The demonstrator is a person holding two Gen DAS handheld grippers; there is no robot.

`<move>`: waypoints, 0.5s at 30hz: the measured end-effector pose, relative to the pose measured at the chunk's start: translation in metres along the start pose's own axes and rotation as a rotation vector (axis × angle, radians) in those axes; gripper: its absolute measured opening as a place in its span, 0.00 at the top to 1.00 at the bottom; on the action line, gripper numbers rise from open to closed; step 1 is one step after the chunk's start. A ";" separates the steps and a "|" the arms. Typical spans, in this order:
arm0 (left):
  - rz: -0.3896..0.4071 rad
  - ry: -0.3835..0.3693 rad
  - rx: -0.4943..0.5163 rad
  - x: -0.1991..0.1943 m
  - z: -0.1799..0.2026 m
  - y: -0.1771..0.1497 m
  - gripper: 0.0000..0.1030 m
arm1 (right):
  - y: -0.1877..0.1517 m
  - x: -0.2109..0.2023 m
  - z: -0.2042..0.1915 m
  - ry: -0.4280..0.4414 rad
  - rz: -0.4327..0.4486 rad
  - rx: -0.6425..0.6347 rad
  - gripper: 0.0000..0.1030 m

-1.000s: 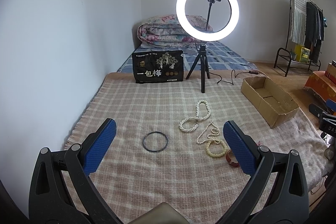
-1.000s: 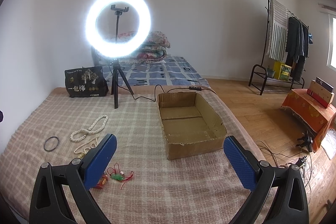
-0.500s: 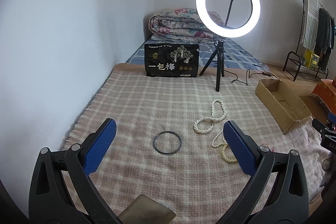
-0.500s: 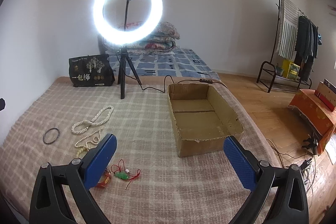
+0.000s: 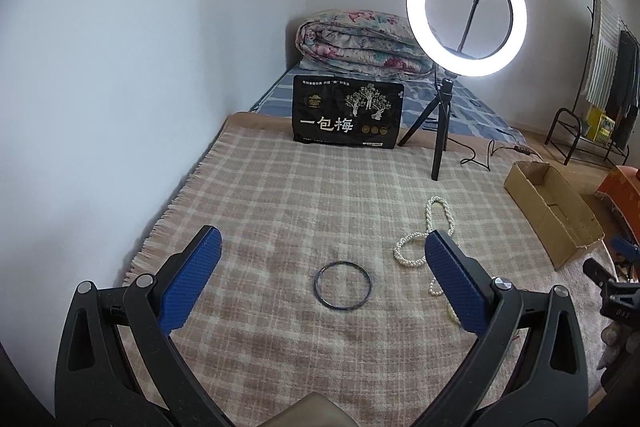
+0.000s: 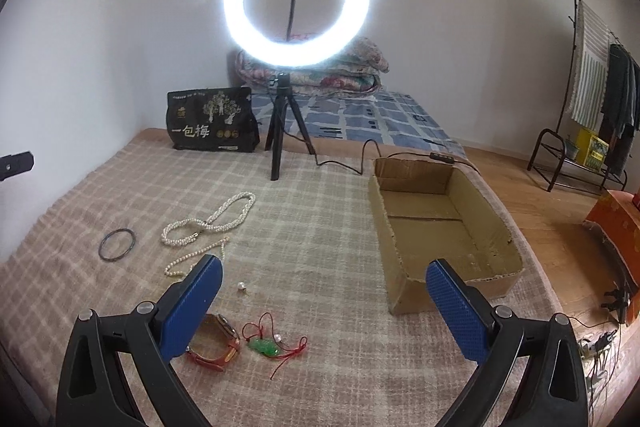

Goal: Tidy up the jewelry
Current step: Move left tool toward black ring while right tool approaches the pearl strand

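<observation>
On the checked blanket lies a dark bangle (image 5: 343, 286) (image 6: 117, 244), centred just ahead of my open left gripper (image 5: 320, 283). A white pearl necklace (image 5: 434, 227) (image 6: 212, 218) lies to its right, and a thinner bead strand (image 6: 192, 259) is partly hidden by the fingers. A red-strapped watch (image 6: 218, 343), a green pendant on red cord (image 6: 266, 345) and a loose pearl (image 6: 241, 286) lie low in the right wrist view. My right gripper (image 6: 322, 299) is open and empty over the blanket. The empty cardboard box (image 6: 436, 227) (image 5: 552, 211) sits to the right.
A lit ring light on a tripod (image 6: 280, 131) (image 5: 442, 131) stands at the back, its cable (image 6: 348, 163) trailing toward the box. A black printed bag (image 5: 347, 115) leans beside it. The wall (image 5: 120, 87) borders the blanket's left edge; wooden floor and a clothes rack (image 6: 580, 131) lie to the right.
Both grippers have swung leftward and come lower and closer to the blanket. The bangle now sits centred between the left fingers; the watch and pendant have come nearer in the right view.
</observation>
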State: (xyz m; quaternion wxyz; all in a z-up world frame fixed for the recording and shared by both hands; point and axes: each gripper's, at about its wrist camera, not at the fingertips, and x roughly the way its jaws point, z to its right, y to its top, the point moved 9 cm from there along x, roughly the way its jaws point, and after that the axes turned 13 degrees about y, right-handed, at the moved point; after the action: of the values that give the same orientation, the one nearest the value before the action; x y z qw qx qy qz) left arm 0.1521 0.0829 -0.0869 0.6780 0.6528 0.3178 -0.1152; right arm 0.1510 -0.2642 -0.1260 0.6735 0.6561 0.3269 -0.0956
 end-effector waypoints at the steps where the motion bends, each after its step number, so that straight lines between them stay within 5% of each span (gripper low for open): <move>1: -0.004 -0.001 -0.004 0.002 -0.001 0.001 0.03 | -0.002 0.005 -0.004 0.019 -0.012 -0.010 0.00; 7: -0.050 -0.021 0.001 0.018 0.001 0.003 0.15 | -0.010 0.038 -0.022 0.117 -0.096 -0.026 0.05; 15: -0.171 -0.059 0.020 0.048 0.011 -0.016 0.32 | -0.017 0.091 -0.023 0.223 -0.202 0.105 0.18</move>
State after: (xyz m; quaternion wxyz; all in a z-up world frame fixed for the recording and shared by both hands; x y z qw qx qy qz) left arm 0.1833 0.0827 -0.1286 0.6681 0.6263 0.3513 -0.1949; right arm 0.2039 -0.2176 -0.1898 0.5847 0.6606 0.4588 -0.1063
